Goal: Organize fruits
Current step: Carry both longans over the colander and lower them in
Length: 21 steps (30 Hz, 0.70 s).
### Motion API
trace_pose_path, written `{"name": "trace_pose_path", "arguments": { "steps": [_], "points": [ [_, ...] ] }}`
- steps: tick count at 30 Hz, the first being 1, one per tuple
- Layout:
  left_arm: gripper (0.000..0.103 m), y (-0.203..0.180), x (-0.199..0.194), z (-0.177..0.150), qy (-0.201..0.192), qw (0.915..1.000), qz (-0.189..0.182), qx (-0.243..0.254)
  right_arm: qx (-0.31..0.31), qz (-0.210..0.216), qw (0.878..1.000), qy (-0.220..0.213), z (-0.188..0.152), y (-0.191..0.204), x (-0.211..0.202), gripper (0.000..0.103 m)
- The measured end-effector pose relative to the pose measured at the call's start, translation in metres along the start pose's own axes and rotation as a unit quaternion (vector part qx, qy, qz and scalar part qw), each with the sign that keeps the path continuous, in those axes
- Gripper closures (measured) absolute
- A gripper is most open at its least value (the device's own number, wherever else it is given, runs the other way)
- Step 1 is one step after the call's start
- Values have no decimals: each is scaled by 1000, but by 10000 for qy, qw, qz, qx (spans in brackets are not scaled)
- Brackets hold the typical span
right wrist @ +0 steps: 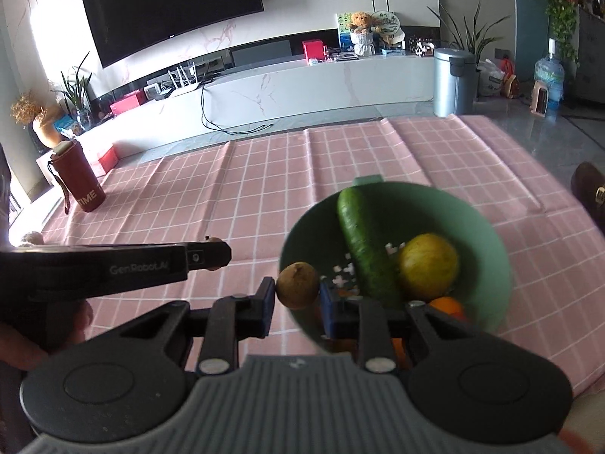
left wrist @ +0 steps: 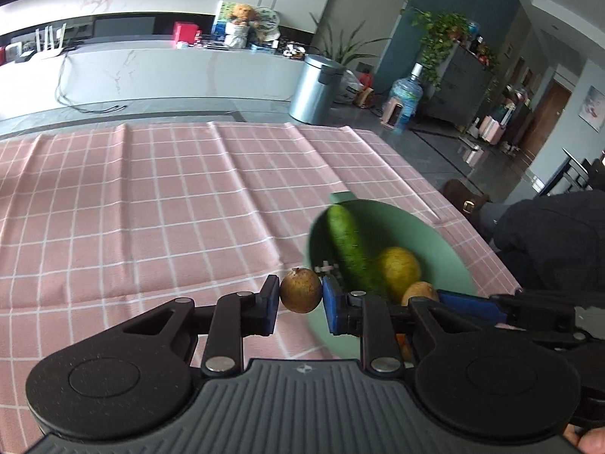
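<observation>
My left gripper [left wrist: 300, 295] is shut on a small brown round fruit [left wrist: 300, 290], held just left of the green bowl's rim [left wrist: 450, 253]. My right gripper [right wrist: 297, 287] is shut on a second small brown fruit [right wrist: 297, 284] at the bowl's left rim [right wrist: 495, 242]. The bowl holds a cucumber [right wrist: 365, 244], a yellow-green fruit [right wrist: 429, 261] and an orange [right wrist: 446, 305]. In the right wrist view the left gripper [right wrist: 217, 255] shows side-on at the left, its fruit [right wrist: 214, 240] barely showing. In the left wrist view the right gripper's fruit [left wrist: 419, 292] shows over the bowl.
The table wears a pink checked cloth [left wrist: 170, 196]. A red bottle sleeve [right wrist: 77, 179] stands at the table's far left corner. A small pale object [right wrist: 32, 238] lies at the left edge. A dark-clothed person [left wrist: 548, 242] sits at the right.
</observation>
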State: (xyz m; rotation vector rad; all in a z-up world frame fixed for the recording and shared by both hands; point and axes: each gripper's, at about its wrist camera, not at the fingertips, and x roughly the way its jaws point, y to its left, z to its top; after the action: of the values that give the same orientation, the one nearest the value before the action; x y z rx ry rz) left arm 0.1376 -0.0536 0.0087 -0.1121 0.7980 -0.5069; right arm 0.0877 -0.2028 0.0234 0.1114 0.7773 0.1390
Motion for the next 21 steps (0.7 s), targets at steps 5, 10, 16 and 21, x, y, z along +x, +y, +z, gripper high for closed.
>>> {"name": "trace_pose_path", "arguments": {
  "steps": [5,10,16,21],
  "points": [
    [76,-44,25,9,457,9969,-128,623,-701,-249,9966,353,8,-31,0,82],
    [76,-60,51,6,924,9926,-119,779,-892,-273,9932,693,3,-51,12,82],
    [76,-62,68,1,1211,9894,94,800,-1024,-273,9905,877,4,-47,25,82],
    [76,-57,77,-1,1396,9875,293,674,-880,-134,9905,1048,5,-51,34,82]
  ]
}}
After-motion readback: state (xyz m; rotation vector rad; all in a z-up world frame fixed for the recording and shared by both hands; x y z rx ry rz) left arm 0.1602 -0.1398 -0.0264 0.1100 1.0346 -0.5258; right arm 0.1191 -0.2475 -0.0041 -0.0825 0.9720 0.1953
